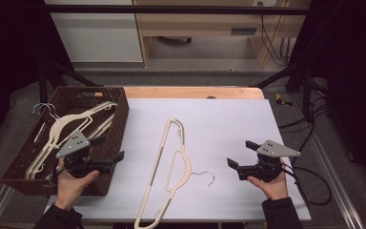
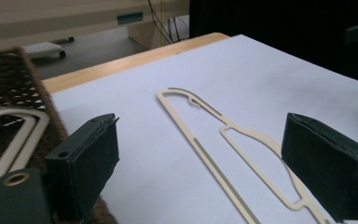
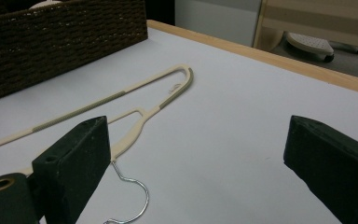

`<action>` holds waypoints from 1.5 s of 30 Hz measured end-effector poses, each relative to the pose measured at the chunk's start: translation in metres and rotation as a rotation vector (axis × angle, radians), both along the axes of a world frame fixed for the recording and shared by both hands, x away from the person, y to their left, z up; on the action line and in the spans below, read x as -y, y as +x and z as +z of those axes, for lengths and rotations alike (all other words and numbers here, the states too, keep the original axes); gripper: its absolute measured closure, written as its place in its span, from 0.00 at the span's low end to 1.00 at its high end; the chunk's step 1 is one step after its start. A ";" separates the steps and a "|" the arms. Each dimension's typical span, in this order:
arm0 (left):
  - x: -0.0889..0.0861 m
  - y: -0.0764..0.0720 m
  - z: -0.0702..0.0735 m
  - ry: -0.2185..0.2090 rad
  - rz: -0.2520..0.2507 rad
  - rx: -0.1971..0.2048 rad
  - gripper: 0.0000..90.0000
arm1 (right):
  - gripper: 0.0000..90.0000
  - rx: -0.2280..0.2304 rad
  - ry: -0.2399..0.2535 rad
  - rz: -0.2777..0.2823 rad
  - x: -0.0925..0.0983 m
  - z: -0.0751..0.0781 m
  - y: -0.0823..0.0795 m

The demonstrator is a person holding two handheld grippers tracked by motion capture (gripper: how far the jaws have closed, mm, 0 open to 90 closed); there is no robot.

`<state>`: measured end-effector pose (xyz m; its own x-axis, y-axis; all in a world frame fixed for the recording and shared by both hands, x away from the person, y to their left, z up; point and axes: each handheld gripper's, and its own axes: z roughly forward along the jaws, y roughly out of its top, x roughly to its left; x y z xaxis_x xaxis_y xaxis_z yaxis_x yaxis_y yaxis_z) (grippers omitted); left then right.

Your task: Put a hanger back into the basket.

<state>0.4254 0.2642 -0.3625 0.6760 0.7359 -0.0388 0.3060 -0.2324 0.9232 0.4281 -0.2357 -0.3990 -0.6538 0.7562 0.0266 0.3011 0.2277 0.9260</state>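
A cream plastic hanger (image 1: pixel 171 167) with a metal hook (image 1: pixel 205 176) lies flat on the white table top (image 1: pixel 228 119), near the middle. In the left gripper view the hanger (image 2: pixel 242 133) is just beyond the open jaws, and nothing is between them. My left gripper (image 1: pixel 110 148) is open above the right front wall of a dark wicker basket (image 1: pixel 116 124). My right gripper (image 1: pixel 239 152) is open to the right of the hanger, holding nothing. In the right gripper view, hanger (image 3: pixel 135 119) and hook (image 3: pixel 135 186) lie ahead to the left.
The basket holds several more cream hangers (image 1: pixel 71 126), their hooks sticking out at its far left. A wooden table edge (image 1: pixel 190 92) borders the white top at the back. Cables trail off the table at the right (image 1: pixel 310 181). Furniture stands on the floor beyond.
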 end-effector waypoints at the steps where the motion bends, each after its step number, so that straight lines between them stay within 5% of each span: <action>1: 0.004 -0.001 -0.001 0.010 -0.008 0.002 0.11 | 0.08 0.002 -0.005 0.001 -0.002 0.000 0.000; 12: 0.043 -0.014 -0.022 0.069 -0.099 -0.018 0.11 | 0.11 -0.005 -0.054 0.062 -0.021 -0.005 0.003; 18: 0.064 -0.015 -0.037 0.119 -0.145 -0.048 0.11 | 0.18 -0.041 -0.096 0.139 -0.038 -0.012 0.005; 36: 0.080 -0.013 -0.056 0.166 -0.176 -0.100 0.11 | 0.38 -0.201 -0.260 0.274 -0.085 -0.056 0.034; 42: 0.082 -0.012 -0.060 0.179 -0.183 -0.116 0.11 | 0.43 -0.224 -0.304 0.290 -0.097 -0.066 0.040; 45: 0.084 -0.012 -0.062 0.185 -0.186 -0.121 0.12 | 0.53 -0.244 -0.323 0.319 -0.104 -0.070 0.043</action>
